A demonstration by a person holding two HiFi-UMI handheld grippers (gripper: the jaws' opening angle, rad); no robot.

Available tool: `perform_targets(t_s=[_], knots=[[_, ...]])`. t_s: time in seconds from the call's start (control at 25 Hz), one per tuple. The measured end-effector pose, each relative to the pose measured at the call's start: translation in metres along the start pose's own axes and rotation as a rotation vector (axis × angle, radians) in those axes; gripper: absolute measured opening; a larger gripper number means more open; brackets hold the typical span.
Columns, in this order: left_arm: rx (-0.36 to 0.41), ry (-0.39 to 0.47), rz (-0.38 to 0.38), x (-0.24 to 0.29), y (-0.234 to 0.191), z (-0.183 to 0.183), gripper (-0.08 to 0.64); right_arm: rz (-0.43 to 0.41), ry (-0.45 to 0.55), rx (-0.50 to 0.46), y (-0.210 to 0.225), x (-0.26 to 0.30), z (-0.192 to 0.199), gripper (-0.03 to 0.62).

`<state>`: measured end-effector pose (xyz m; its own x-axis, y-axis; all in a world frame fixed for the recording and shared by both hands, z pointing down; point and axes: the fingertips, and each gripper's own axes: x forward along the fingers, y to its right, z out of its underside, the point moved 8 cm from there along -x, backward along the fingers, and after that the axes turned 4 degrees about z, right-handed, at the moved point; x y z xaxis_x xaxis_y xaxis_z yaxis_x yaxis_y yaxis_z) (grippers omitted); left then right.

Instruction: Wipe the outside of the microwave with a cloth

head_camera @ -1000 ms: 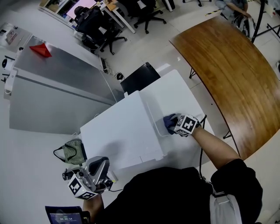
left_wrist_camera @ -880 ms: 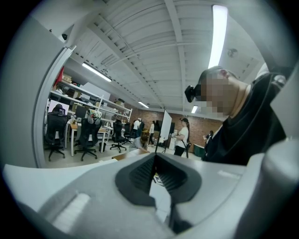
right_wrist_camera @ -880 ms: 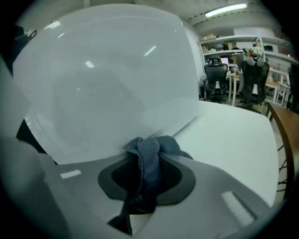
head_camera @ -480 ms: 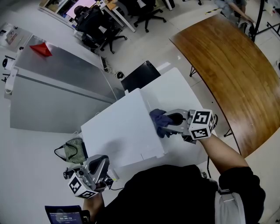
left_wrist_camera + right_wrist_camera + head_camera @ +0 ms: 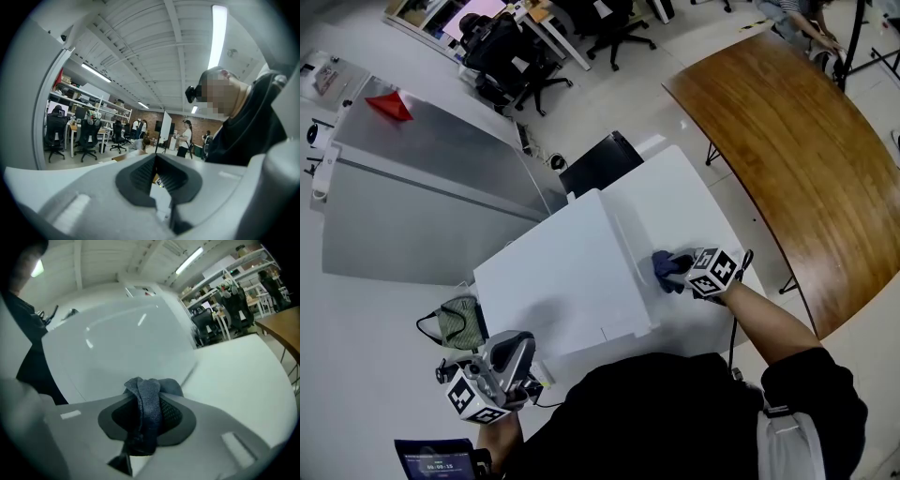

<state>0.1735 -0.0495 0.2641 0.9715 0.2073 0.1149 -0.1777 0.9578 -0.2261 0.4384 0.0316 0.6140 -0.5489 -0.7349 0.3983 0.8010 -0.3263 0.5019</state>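
The white microwave (image 5: 562,281) stands on a white table (image 5: 680,202). A dark blue cloth (image 5: 667,267) is pressed against its right side wall, low near the tabletop, with my right gripper (image 5: 682,272) shut on it. In the right gripper view the cloth (image 5: 147,397) bunches between the black pads (image 5: 176,416), right in front of the glossy white microwave side (image 5: 122,343). My left gripper (image 5: 502,370) hangs off the microwave's front left corner, touching nothing. In the left gripper view its jaws stand together and hold nothing (image 5: 157,180).
A curved wooden table (image 5: 797,141) lies to the right across a strip of floor. A grey metal cabinet (image 5: 422,187) stands behind the microwave, with office chairs (image 5: 516,56) beyond. A green bag (image 5: 455,323) lies left of the microwave. A small screen (image 5: 436,461) is at bottom left.
The right gripper carried the cloth up to the microwave's top right edge, then back down the side wall toward the tabletop. The left gripper stayed put.
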Motion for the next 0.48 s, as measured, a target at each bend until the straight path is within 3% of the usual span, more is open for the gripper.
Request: perform_targets(t_s=[0.16,0.24,0.32,0.48], knots=[[0.002,0.000,-0.002,-0.001,0.000,0.001,0.005,0.114,-0.221,-0.109,0.006,0.021,0.017,0.075],[0.000,0.005,-0.001,0.001,0.001,-0.001,0.005,0.116,-0.232,-0.110,0.002,0.016,0.012,0.082],[-0.002,0.015,0.002,0.006,0.004,-0.005,0.005,0.091,-0.135,-0.066,-0.004,-0.006,-0.003,0.086],[-0.003,0.006,-0.006,-0.003,-0.001,0.000,0.005,-0.109,0.332,0.008,-0.050,-0.075,-0.068,0.086]])
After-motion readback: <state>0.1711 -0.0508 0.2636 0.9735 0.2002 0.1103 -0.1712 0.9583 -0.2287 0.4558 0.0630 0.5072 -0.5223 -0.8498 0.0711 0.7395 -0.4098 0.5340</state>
